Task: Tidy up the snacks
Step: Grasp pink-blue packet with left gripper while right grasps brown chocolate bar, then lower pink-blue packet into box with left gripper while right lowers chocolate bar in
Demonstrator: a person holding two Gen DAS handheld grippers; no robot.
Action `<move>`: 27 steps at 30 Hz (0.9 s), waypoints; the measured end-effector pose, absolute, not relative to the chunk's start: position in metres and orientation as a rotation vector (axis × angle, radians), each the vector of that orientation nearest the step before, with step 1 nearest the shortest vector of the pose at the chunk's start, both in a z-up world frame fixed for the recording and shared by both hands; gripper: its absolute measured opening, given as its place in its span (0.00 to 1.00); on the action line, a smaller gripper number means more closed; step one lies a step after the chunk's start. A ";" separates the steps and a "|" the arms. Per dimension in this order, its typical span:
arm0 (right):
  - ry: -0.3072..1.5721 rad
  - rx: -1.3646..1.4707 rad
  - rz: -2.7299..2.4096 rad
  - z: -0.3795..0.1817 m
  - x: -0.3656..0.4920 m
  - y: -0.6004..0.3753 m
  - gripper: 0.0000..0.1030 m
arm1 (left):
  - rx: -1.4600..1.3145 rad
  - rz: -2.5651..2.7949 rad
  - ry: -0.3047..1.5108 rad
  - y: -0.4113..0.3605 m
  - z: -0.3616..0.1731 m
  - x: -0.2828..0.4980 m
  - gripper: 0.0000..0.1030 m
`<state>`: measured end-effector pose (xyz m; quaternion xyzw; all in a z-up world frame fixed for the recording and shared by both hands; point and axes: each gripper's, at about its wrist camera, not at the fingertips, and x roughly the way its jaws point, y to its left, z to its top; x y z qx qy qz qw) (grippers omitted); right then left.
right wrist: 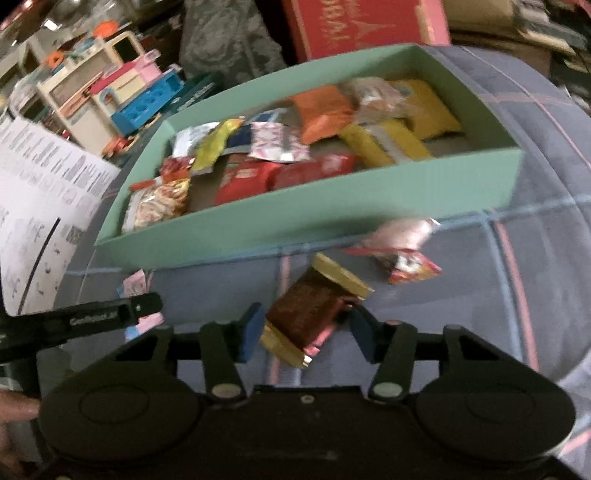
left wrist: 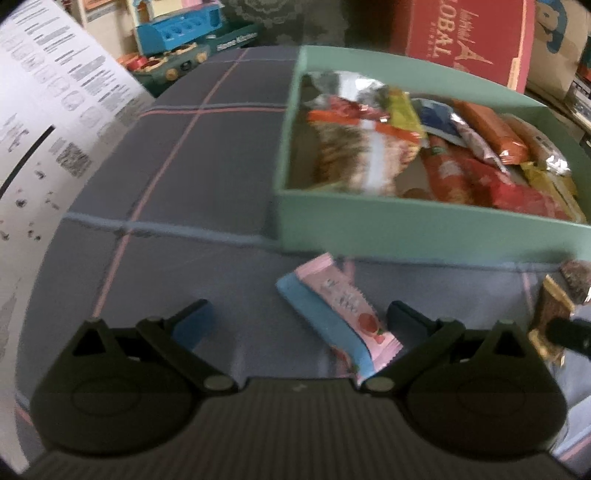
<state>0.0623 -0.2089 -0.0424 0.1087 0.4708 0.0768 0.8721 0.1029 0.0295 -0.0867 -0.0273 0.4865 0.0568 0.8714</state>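
Note:
A teal box (left wrist: 406,221) (right wrist: 295,221) holding several snack packets stands on a plaid cloth. In front of it lies a pink and blue snack bar (left wrist: 340,317). My left gripper (left wrist: 299,319) is open wide around the bar, which lies nearer its right finger without touching either pad. To the right lies a brown and gold snack (right wrist: 306,314) (left wrist: 550,314). My right gripper (right wrist: 306,330) straddles it, with a pad against each side of the wrapper. The snack rests on the cloth.
A pink and red packet (right wrist: 402,243) lies loose against the box's front wall. A white printed sheet (left wrist: 37,147) (right wrist: 37,203) covers the left. Toys (left wrist: 177,33) and a red carton (left wrist: 461,37) stand beyond the cloth's far edge.

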 end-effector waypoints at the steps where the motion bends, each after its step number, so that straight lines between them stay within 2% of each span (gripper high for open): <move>1: 0.983 0.213 0.170 -0.043 0.065 -0.204 0.52 | -0.061 0.122 1.015 0.034 -0.086 0.100 1.00; 9: 0.960 0.107 0.181 -0.046 0.077 -0.173 0.52 | -0.074 0.141 1.006 0.057 -0.086 0.085 1.00; 19: 0.930 -0.072 0.228 -0.050 0.063 -0.153 0.50 | -0.061 0.048 1.001 0.043 -0.084 0.095 0.98; 22: 0.913 -0.159 0.232 -0.051 0.057 -0.146 0.41 | -0.035 0.020 0.990 0.040 -0.084 0.094 0.89; 24: 0.905 -0.179 0.241 -0.051 0.056 -0.144 0.39 | -0.017 0.006 0.980 0.038 -0.082 0.093 0.80; 26: 0.900 -0.189 0.251 -0.050 0.055 -0.142 0.36 | 0.011 -0.007 0.968 0.035 -0.080 0.092 0.59; 27: 0.901 -0.186 0.252 -0.050 0.056 -0.142 0.36 | 0.022 -0.020 0.962 0.033 -0.079 0.092 0.51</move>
